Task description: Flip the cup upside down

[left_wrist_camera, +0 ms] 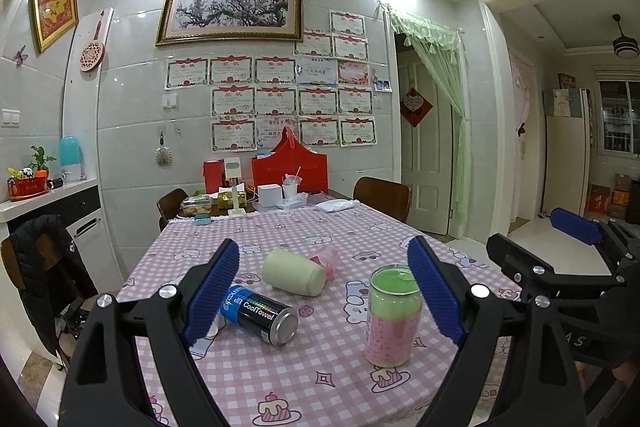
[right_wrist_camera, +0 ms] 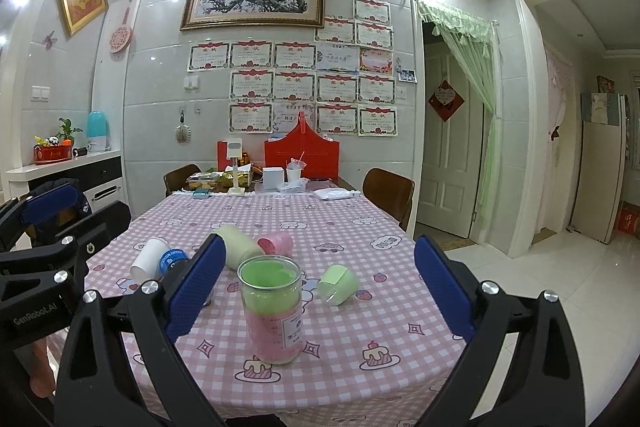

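Note:
A clear cup (left_wrist_camera: 394, 315) with a green and pink lining stands upright on the pink checked table; in the right wrist view the cup (right_wrist_camera: 272, 307) is near the front. My left gripper (left_wrist_camera: 324, 291) is open and empty, above the table, with the cup by its right finger. My right gripper (right_wrist_camera: 316, 287) is open and empty, with the cup between its fingers but farther ahead. A pale green cup (left_wrist_camera: 294, 271) (right_wrist_camera: 240, 245), a pink cup (left_wrist_camera: 326, 259) (right_wrist_camera: 276, 242), a small green cup (right_wrist_camera: 338, 283) and a white cup (right_wrist_camera: 148, 261) lie on their sides.
A blue and black CoolTowel can (left_wrist_camera: 260, 314) (right_wrist_camera: 172, 259) lies on its side at the left. Boxes, a red holder (right_wrist_camera: 302, 151) and containers crowd the table's far end. Chairs (right_wrist_camera: 390, 195) stand at the far sides. A counter (left_wrist_camera: 48, 195) is at the left.

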Action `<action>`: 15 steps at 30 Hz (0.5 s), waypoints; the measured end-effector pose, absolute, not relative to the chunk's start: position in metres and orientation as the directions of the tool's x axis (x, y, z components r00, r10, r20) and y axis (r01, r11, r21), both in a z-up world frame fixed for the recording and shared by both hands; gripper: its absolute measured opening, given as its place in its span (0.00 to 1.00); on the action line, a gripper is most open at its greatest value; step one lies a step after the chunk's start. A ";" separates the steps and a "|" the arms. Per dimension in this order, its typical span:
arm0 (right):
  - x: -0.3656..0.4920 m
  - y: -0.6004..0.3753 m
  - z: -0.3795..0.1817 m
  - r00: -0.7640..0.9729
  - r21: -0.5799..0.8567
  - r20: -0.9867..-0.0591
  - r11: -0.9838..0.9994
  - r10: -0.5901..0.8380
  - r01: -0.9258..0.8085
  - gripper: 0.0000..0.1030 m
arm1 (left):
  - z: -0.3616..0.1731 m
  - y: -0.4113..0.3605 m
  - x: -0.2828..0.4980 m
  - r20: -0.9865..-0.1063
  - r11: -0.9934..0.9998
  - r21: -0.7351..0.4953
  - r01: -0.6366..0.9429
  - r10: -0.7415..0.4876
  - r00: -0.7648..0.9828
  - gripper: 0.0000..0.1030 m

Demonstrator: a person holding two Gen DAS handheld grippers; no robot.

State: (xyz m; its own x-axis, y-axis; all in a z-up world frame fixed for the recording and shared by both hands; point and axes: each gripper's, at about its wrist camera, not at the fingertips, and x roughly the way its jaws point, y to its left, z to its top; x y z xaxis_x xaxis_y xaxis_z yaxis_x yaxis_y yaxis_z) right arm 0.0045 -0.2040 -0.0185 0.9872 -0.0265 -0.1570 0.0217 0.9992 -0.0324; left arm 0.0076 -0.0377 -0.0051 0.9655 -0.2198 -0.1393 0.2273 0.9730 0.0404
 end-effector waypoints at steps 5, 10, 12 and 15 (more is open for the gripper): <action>0.005 -0.204 -0.019 0.987 -0.030 -0.157 0.999 -0.025 0.021 0.89 | -0.003 -0.037 0.006 -0.134 0.974 0.046 0.223 -0.215 0.967 0.83; 0.004 -0.203 -0.018 0.987 -0.031 -0.157 0.999 -0.026 0.022 0.89 | -0.002 -0.036 0.006 -0.133 0.974 0.046 0.222 -0.214 0.968 0.83; 0.004 -0.203 -0.018 0.987 -0.032 -0.157 0.999 -0.026 0.022 0.89 | -0.002 -0.036 0.006 -0.132 0.974 0.049 0.221 -0.213 0.968 0.83; 0.004 -0.202 -0.018 0.988 -0.030 -0.155 0.999 -0.025 0.021 0.89 | -0.001 -0.037 0.006 -0.129 0.975 0.052 0.218 -0.210 0.969 0.83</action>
State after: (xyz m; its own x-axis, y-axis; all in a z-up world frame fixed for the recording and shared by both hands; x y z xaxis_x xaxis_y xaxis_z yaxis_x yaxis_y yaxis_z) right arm 0.0039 -0.2018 -0.0176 0.9876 -0.0251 -0.1547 0.0207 0.9993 -0.0302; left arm 0.0059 -0.0374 -0.0010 0.9693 -0.2095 -0.1285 0.2175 0.9747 0.0515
